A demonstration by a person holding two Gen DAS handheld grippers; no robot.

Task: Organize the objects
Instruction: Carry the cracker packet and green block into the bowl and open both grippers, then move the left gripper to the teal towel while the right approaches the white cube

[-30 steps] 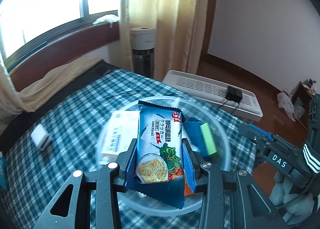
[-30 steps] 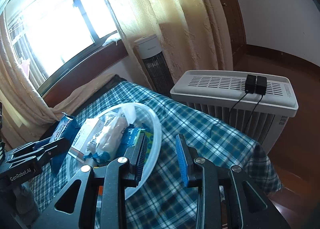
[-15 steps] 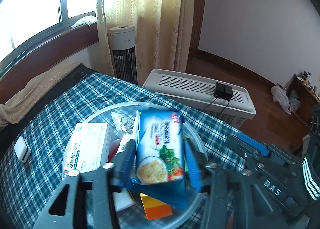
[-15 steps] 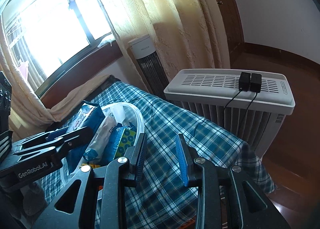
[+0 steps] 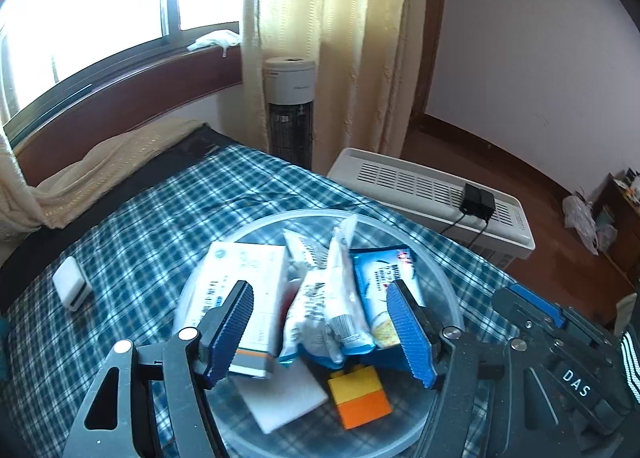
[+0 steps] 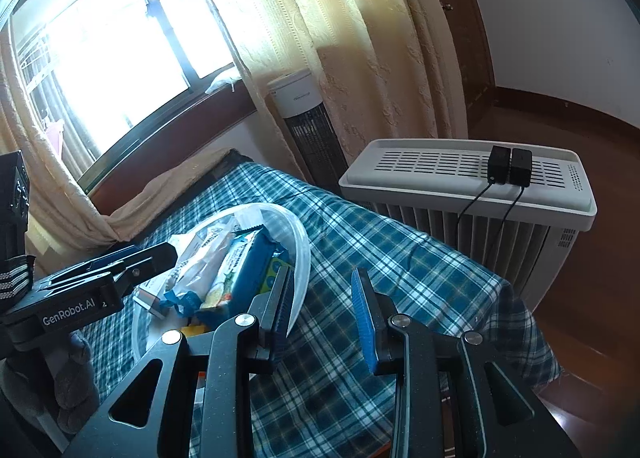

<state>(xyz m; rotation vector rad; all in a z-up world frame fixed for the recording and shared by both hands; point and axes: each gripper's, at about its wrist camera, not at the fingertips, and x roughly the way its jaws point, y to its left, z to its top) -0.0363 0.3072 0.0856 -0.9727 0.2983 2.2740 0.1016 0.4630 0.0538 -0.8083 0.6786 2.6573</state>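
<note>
left wrist view: the left gripper (image 5: 320, 332) jaws have just been opening, empty; the cracker packet (image 5: 386, 292) lies in the bowl (image 5: 448, 290) at 1 o'clock. the right gripper (image 6: 322, 316) jaws are closed, empty. next, i think: fetch the white block (image 5: 71, 283) at 9 o'clock.

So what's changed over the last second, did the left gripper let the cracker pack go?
Yes. The left gripper has just been opening; the cracker pack it held a second ago now lies free in the clear bowl, leaning among the other packets, with the pads off it. The right gripper stayed put beside the bowl, holding nothing.
</note>
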